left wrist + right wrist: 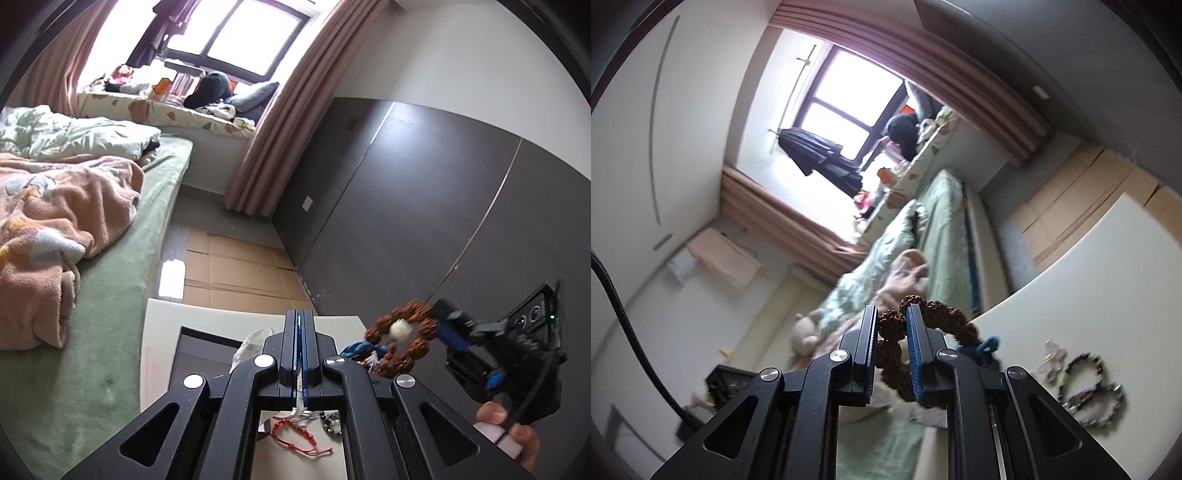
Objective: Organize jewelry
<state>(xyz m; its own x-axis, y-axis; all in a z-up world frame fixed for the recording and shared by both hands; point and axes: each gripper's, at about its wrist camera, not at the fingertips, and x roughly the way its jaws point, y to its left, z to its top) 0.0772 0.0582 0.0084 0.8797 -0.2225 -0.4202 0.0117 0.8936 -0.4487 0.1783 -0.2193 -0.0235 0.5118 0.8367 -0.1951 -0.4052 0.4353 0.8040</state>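
Brown, knobbly seed beads of a bracelet (923,321) sit pinched in the right gripper (892,332), held above the white table (1089,258). The left gripper (300,332) has its fingers pressed together on a thin silvery chain (300,387), over a red cord bracelet (295,437).

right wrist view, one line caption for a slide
Right gripper clamps a brown seed-bead bracelet above the white table, beaded bracelets lying nearby.

Left gripper (300,332) jaws pressed together; right gripper (892,339) rolled sideways, jaws clamping beads.
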